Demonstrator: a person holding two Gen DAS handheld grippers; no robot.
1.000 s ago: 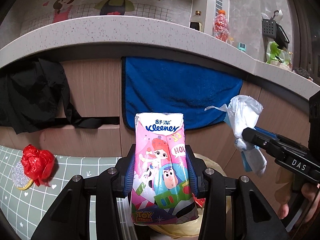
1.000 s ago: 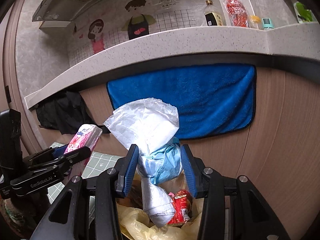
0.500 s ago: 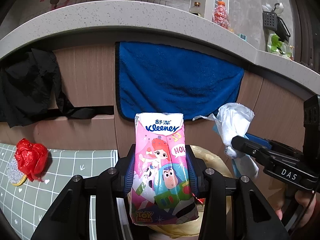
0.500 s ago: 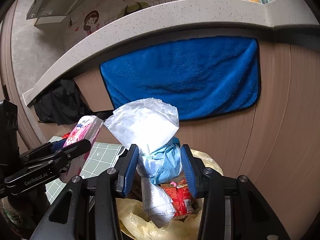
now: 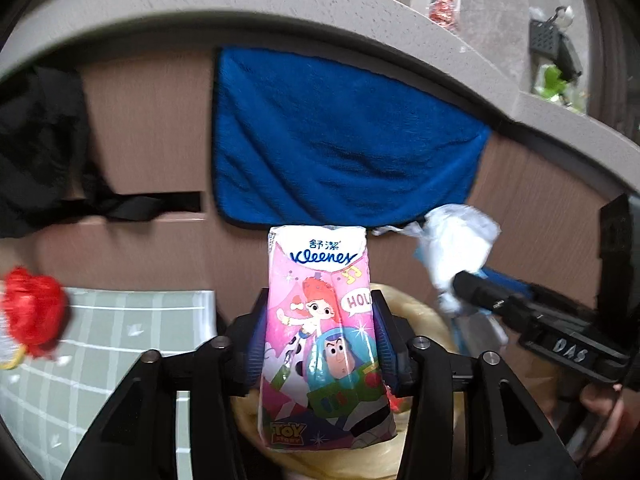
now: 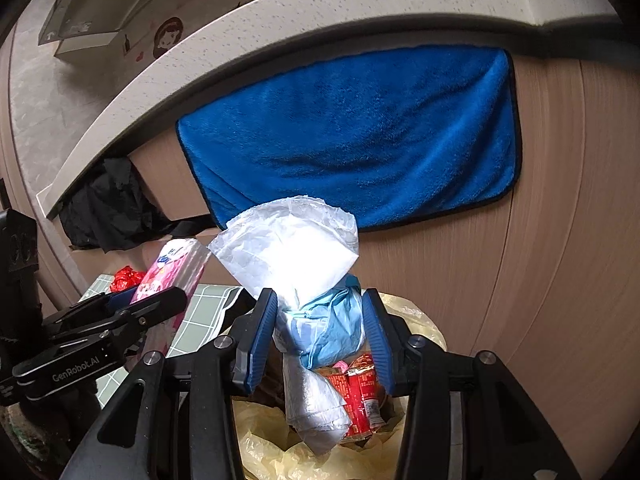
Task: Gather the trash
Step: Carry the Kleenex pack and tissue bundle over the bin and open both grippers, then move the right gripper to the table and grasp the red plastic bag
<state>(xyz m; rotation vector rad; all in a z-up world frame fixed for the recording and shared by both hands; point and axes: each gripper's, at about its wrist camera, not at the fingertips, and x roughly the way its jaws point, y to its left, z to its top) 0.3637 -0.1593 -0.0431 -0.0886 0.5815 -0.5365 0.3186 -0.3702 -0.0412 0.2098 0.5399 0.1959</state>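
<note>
Left wrist view: the left gripper [image 5: 320,340] has the pink tissue pack [image 5: 320,332] upright at centre frame between fingers that have just been widening, gaps showing beside the pack. Below sits the yellow-lined bin [image 6: 416,316]. Right wrist view: the right gripper [image 6: 320,332], jaws also just easing apart, carries the white-and-blue wad [image 6: 312,280] at lower centre, above red wrappers [image 6: 360,392].

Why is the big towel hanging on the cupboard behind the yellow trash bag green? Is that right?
Not quite. The towel is blue, not green, as the right wrist view shows. The rest holds: it hangs on the cupboard behind the yellow trash bag.
</note>
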